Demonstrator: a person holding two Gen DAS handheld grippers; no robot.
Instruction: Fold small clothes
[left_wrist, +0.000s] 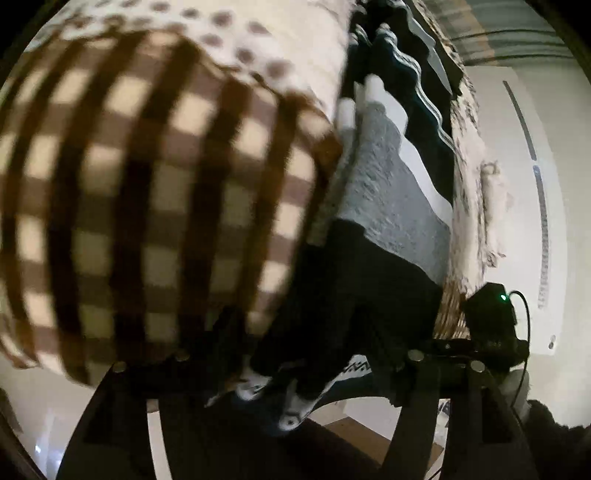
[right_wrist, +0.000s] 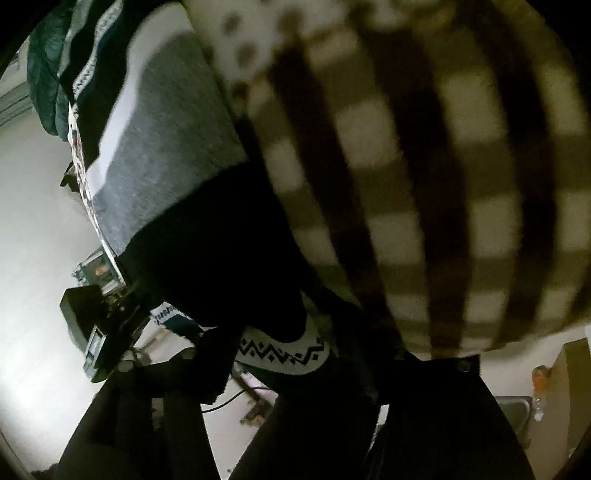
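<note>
**Left wrist view.** A brown-and-cream checked fleece cloth fills the frame from 8 to 11 o'clock. It is blurred and sits very close to the lens. A cream fabric with brown dots lies at 12 o'clock. A knit garment banded in grey, white and black runs from centre toward 1 o'clock, and its black band drops toward 6.

The left gripper has its fingers set well apart at 7 and 5 o'clock. The garment's white hem with a black zigzag pattern hangs between them. We see no pad pinching it, so we read these jaws as open around the cloth and not clamped.

**Right wrist view.** This mirrors the other view. The checked cloth spans 12 to 4 o'clock and the banded garment lies at 10. The zigzag hem crosses just below centre. The right gripper is also spread wide, with the hem loose between its fingers and no visible pinch.

**Judgement.**
- Both grippers face the same hem from opposite sides, which suits taking two corners for one fold.
- Pointing steeply down keeps the edge in sight.
- The garment is draped and bunched, not yet flat.
- We judge the fold to be at an early stage.
- We cannot tell which layers lie on top where the checked cloth crowds the lens.
</note>
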